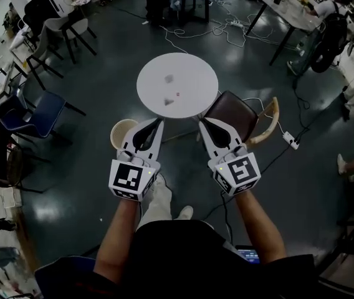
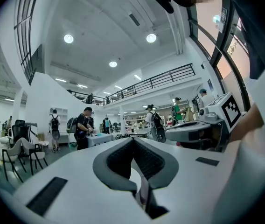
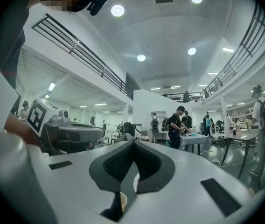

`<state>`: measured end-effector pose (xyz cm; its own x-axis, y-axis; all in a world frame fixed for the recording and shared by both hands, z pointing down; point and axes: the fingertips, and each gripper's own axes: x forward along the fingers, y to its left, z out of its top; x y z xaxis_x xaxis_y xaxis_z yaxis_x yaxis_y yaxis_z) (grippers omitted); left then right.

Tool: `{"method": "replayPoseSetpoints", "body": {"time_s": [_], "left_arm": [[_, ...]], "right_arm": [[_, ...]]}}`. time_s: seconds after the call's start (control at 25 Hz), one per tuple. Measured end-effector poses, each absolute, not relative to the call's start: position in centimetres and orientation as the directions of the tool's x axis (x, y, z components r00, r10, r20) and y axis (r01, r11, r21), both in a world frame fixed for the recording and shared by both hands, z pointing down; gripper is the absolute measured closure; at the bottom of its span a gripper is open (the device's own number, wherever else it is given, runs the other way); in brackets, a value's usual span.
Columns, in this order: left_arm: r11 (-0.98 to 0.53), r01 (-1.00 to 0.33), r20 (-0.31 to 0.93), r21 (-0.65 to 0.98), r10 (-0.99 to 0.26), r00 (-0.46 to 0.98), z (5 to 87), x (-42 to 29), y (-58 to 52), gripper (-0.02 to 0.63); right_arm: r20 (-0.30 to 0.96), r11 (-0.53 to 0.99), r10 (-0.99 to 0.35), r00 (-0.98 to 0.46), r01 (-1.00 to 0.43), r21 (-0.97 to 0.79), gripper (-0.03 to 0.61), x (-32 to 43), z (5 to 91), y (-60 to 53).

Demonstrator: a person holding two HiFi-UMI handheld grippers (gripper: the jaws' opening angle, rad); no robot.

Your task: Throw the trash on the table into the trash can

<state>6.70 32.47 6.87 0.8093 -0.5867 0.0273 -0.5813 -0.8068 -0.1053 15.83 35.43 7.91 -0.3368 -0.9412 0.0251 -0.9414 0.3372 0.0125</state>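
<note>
Trash [image 1: 168, 102] lies in three small bits on the round white table [image 1: 196, 73], all near the middle of the top and apart from one another. We see a pale grey scrap [image 1: 169, 78] farthest from us, a tiny reddish speck [image 1: 177, 94] a little nearer, and a darker grey, roughly triangular scrap just beside the speck on its left. All three are too small for us to tell what they are made of, and any print on them is too small to read. The trash can [image 1: 119, 131], a round beige bin with a pale inside, stands on the dark floor just off the table's near left edge. Its right side is hidden behind the left gripper [image 1: 158, 124]. A brown chair [image 1: 230, 114] stands at the table's near right edge, and the right gripper [image 1: 203, 124] reaches toward it. We hold both grippers level and side by side, short of the table and touching none of the trash. In each gripper view the dark ribbed pads meet at the tips, so both pairs of jaws are pressed together with nothing between them. The only markings we can make out are the black-and-white square patterns on the two cubes, and they carry no lettering.
</note>
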Motion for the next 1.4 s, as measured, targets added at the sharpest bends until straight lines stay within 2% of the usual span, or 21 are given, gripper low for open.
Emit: {"method": "replayPoseSetpoints", "body": {"time_s": [0.88,1.4], "left_arm": [[-0.857,-0.513,0.074,-0.053,-0.516,0.853,8.7,8.3,13.0,0.598],[-0.885,-0.465,0.144,-0.008,-0.462,0.875,13.8,7.2,4.7,0.598]], "right_arm": [[0.090,0.241,-0.967,-0.239,-0.970,0.007,0.560,17.9,8.9,16.8],[0.160,0.187,-0.970,-0.183,-0.982,0.011,0.560,17.9,12.2,8.8]]}}
